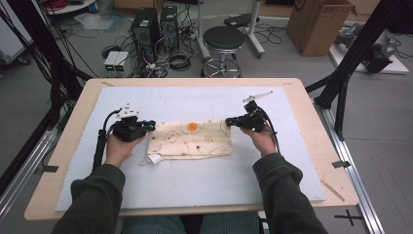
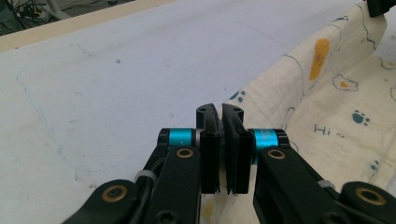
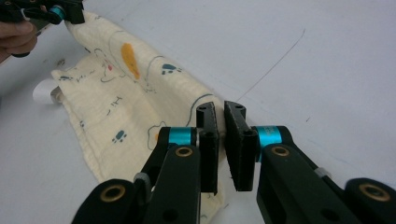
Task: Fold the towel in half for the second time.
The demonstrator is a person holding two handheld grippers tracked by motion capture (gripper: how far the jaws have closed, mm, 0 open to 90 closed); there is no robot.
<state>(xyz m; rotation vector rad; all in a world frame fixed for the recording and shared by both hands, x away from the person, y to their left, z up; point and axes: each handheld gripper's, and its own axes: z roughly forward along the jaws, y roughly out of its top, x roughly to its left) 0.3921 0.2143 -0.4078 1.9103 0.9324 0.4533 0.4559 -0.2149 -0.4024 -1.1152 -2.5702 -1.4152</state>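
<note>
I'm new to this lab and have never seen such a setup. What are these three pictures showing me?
A person sits at a table holding a handheld two-jaw gripper in each hand. The high view looks down from above. The other two pictures come from cameras riding on each gripper, looking along its black jaws. On the white mat lies a folded cream cloth printed with paw marks. The left gripper pinches the cloth's left far corner, and the right gripper pinches the right far corner.

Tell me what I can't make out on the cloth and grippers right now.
- Left gripper, left gripper view: its jaws cover the printed cloth edge, so the grip is unclear.
- Right gripper, right gripper view: the jaws mask any cloth in the narrow gap.
- White tag, high view: too small to read.
- Cloth underside: hidden against the white mat.
</note>
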